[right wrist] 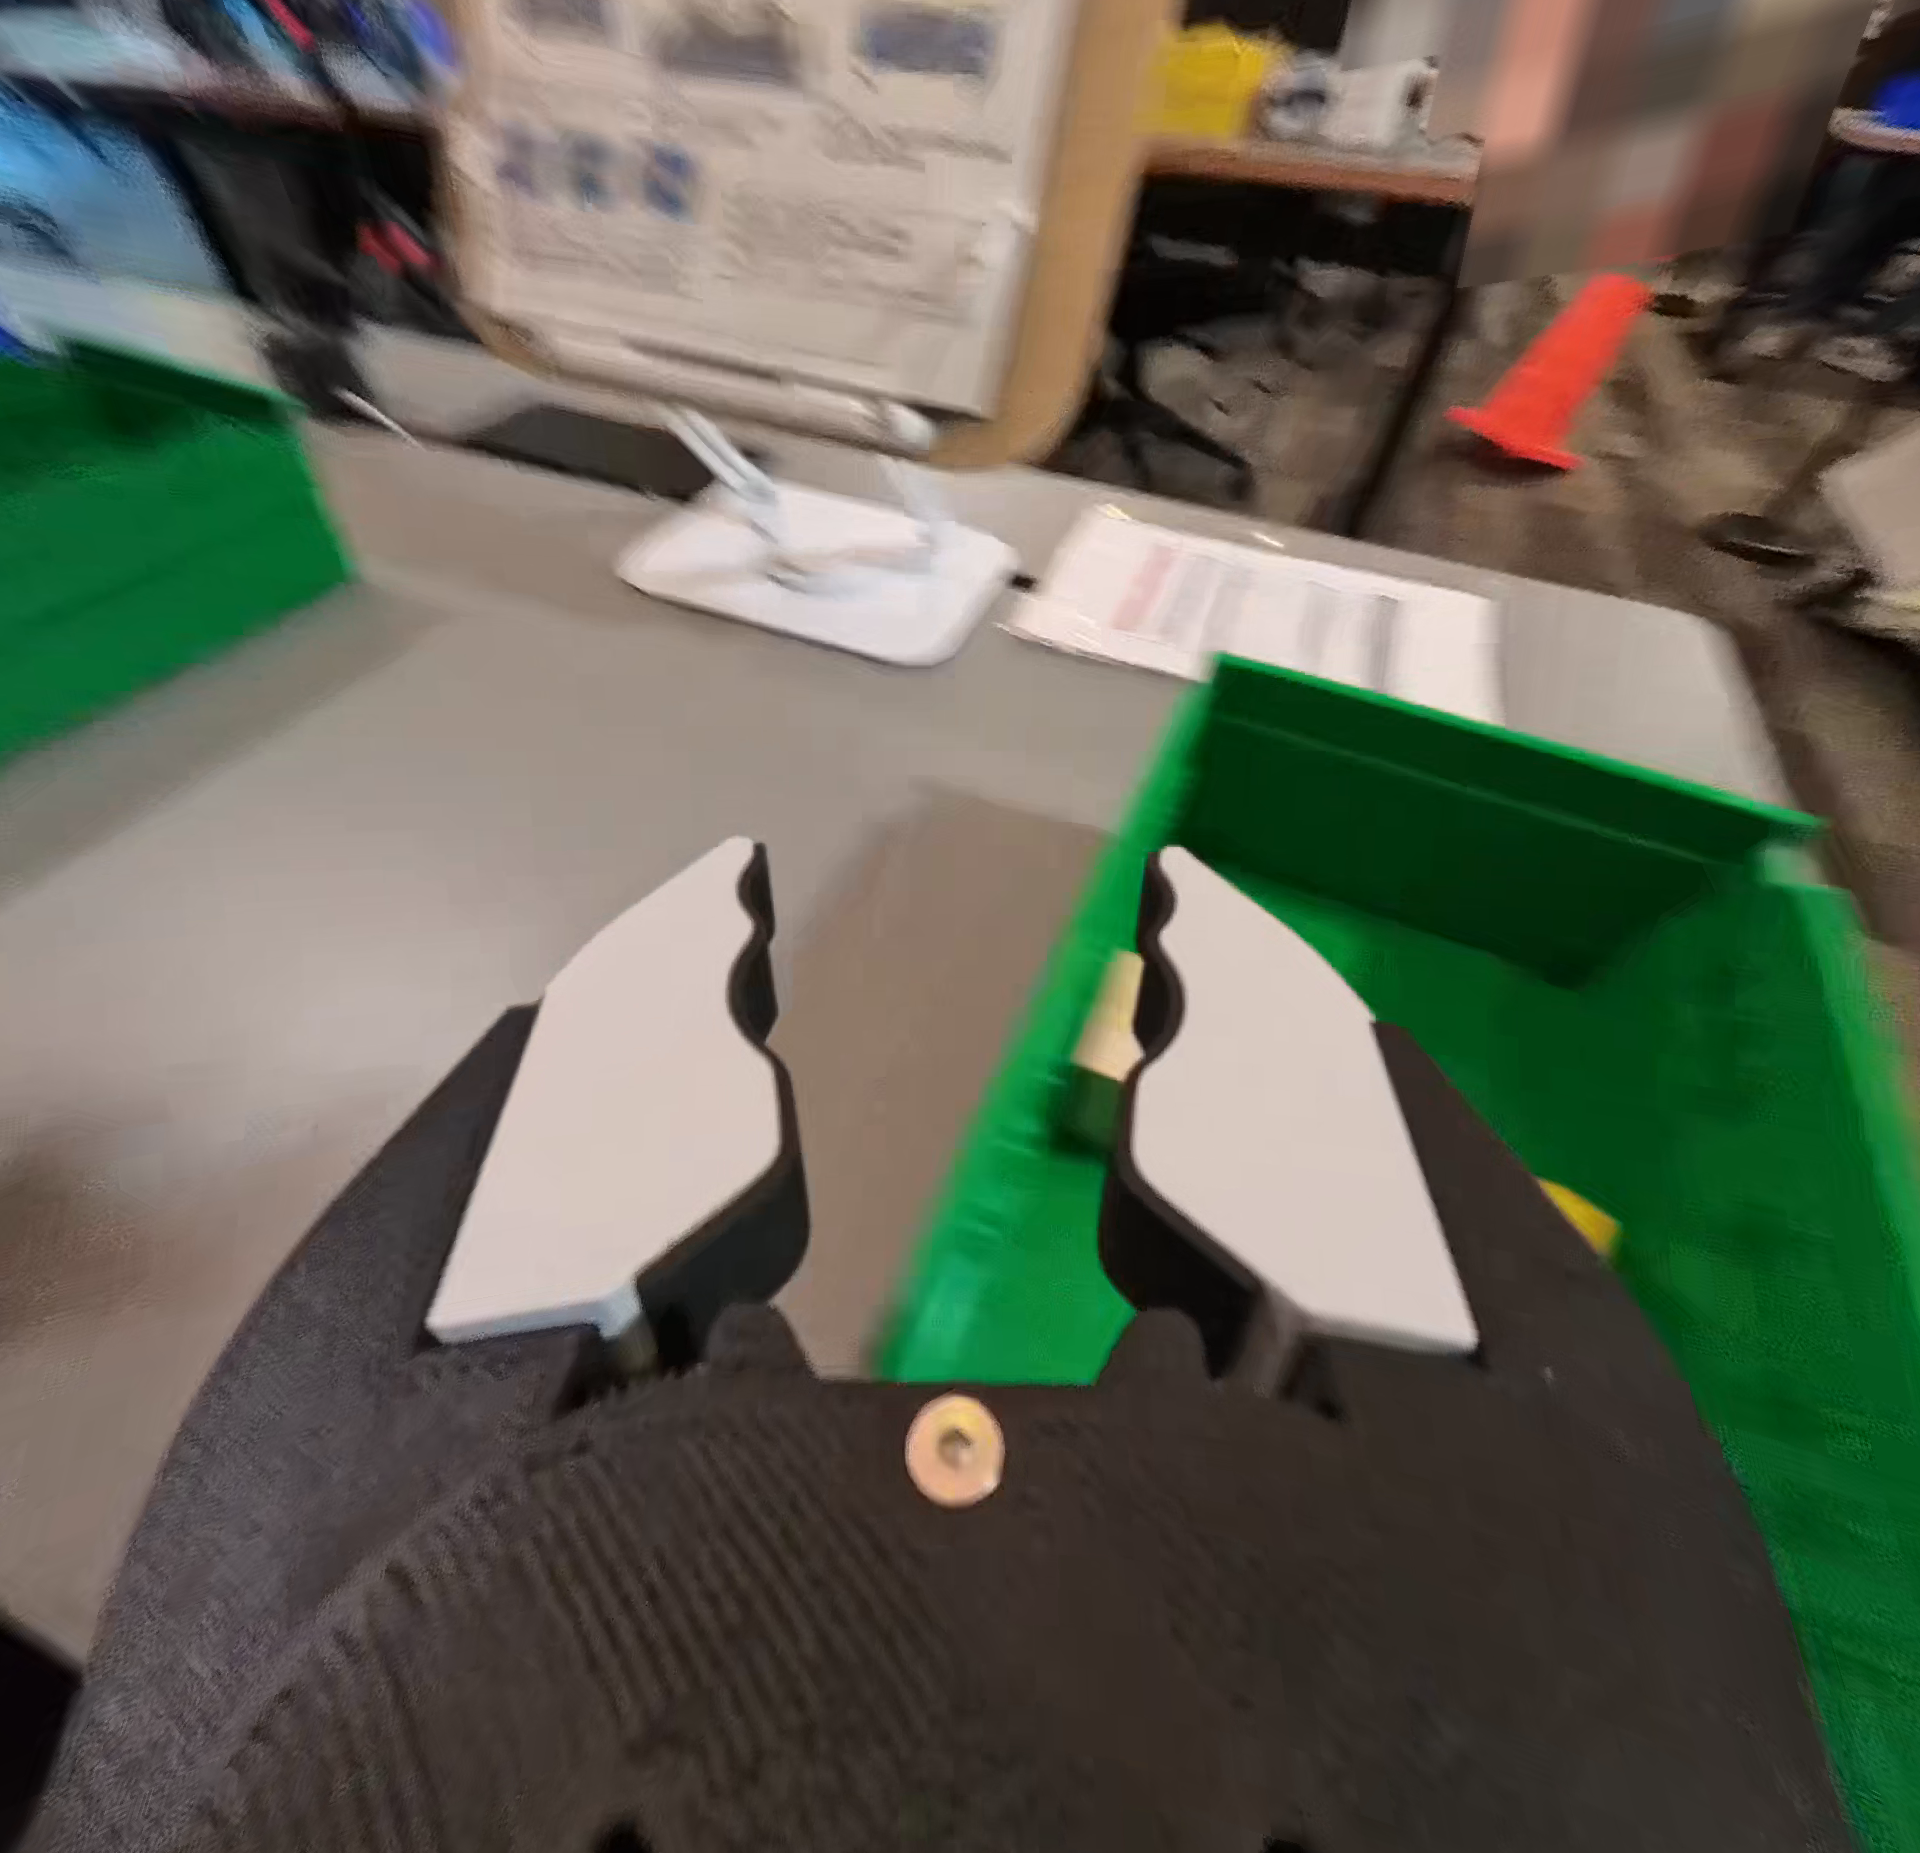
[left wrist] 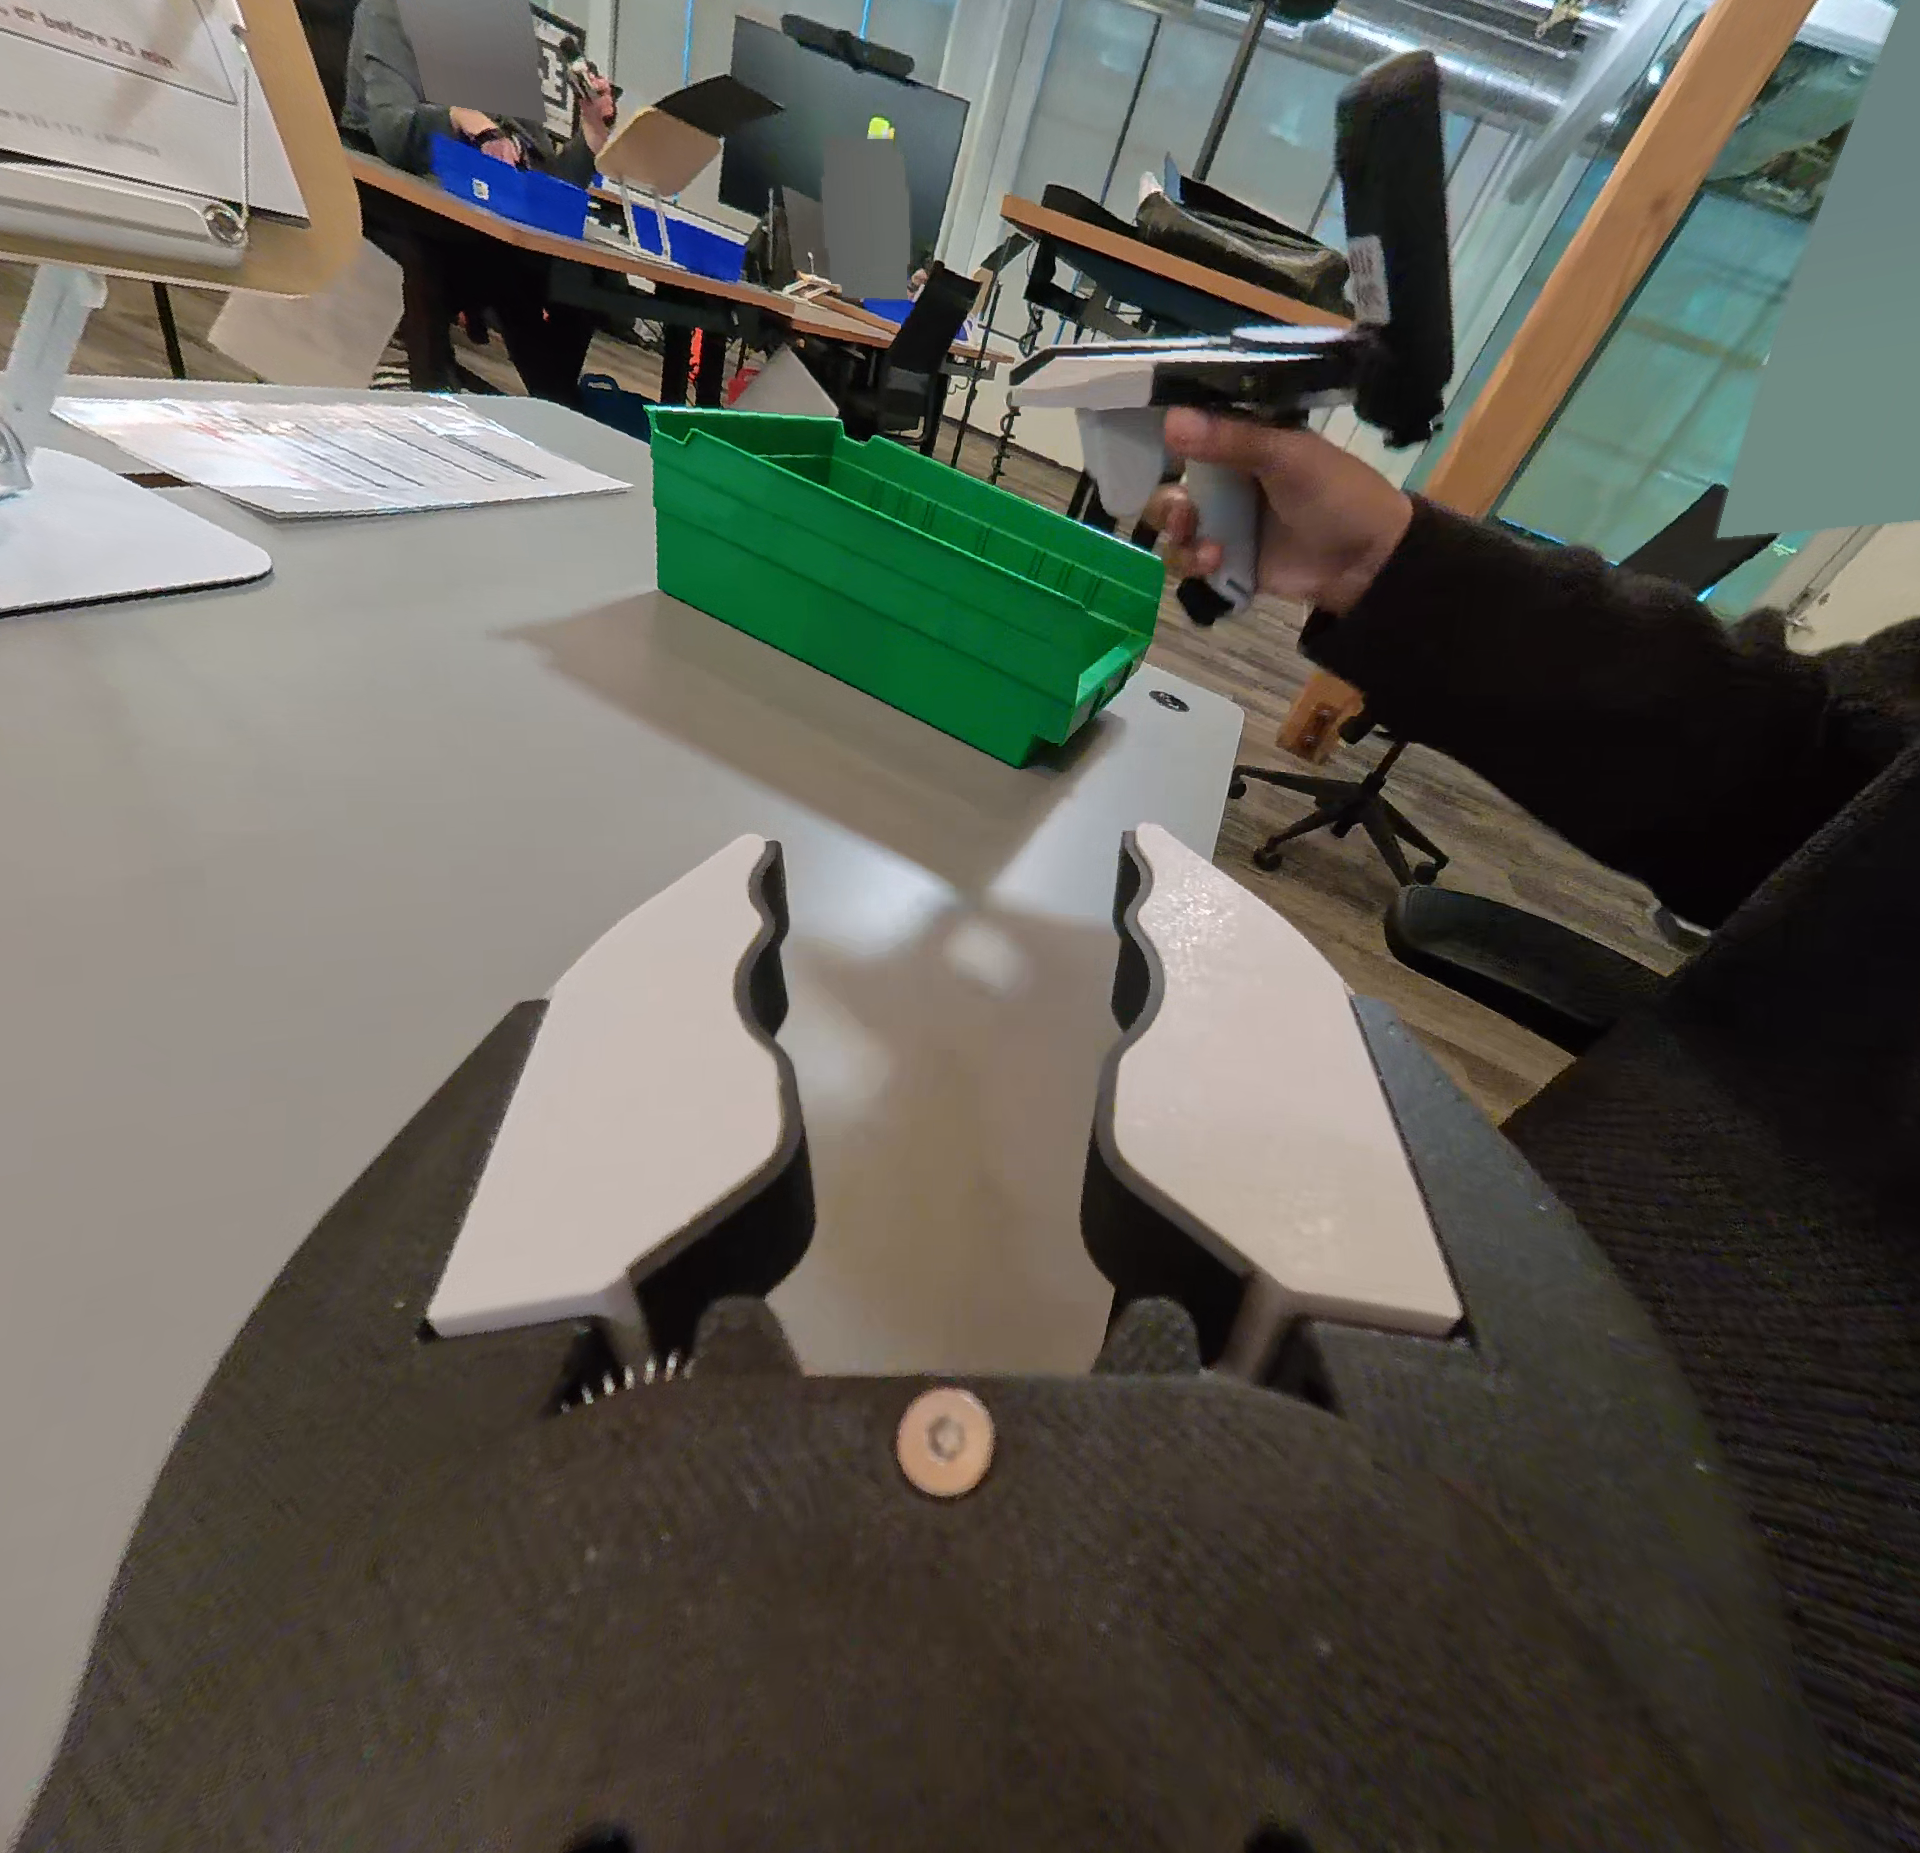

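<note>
My left gripper (left wrist: 951, 853) is open and empty, low over the grey table (left wrist: 312, 816). Ahead of it a green plastic bin (left wrist: 894, 577) stands near the table's right edge. The right gripper (left wrist: 1023, 380) shows in the left wrist view, held by a hand in a dark sleeve above the bin's right end. In the right wrist view, which is blurred, my right gripper (right wrist: 956, 863) is open and empty above the left wall of the green bin (right wrist: 1455, 837). A small cylinder with a cream body and green end (right wrist: 1103, 1050) lies inside the bin by the right finger. A yellow thing (right wrist: 1579, 1221) lies farther right.
A white stand (right wrist: 831, 577) holds a printed board at the back of the table. A sheet of paper (left wrist: 332, 453) lies flat next to it. A second green bin (right wrist: 145, 546) sits at the left. An orange cone (right wrist: 1548, 369) and office chairs stand on the floor beyond.
</note>
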Demonstrator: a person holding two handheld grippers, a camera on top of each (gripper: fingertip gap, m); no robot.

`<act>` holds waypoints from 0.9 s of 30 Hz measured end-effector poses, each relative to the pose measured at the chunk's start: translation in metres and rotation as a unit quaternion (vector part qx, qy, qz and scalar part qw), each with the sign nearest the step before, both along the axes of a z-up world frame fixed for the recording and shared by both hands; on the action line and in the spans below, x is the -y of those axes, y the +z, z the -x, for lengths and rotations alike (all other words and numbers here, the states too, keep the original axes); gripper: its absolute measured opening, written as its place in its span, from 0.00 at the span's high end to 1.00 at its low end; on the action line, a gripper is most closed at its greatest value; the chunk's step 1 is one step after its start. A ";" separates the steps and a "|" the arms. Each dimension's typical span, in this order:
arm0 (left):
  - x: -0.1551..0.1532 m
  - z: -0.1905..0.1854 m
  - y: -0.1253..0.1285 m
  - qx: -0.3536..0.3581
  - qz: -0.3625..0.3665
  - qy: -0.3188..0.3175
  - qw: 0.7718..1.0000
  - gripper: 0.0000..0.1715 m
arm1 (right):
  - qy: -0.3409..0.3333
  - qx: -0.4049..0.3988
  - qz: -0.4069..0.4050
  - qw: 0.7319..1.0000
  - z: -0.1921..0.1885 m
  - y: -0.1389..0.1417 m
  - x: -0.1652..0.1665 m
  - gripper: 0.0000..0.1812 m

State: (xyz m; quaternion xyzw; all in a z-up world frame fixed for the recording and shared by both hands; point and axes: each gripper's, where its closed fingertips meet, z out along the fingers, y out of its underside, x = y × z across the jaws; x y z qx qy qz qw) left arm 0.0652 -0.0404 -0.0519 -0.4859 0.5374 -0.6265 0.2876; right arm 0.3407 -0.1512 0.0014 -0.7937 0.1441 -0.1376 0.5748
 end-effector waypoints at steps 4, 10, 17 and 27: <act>0.001 0.000 -0.002 -0.006 0.007 -0.005 1.000 0.65 | -0.101 0.042 0.203 0.973 -0.104 -0.027 0.075 0.60; 0.003 -0.001 -0.004 -0.011 0.012 -0.011 1.000 0.65 | -0.119 -0.122 0.339 0.925 -0.152 -0.087 0.136 0.56; 0.005 -0.002 -0.010 -0.025 0.021 -0.019 0.999 0.65 | -0.069 -0.267 0.417 0.866 -0.163 -0.125 0.134 0.69; 0.005 0.000 -0.013 -0.030 0.019 -0.032 0.999 0.66 | -0.040 -0.301 0.436 0.847 -0.171 -0.147 0.139 0.94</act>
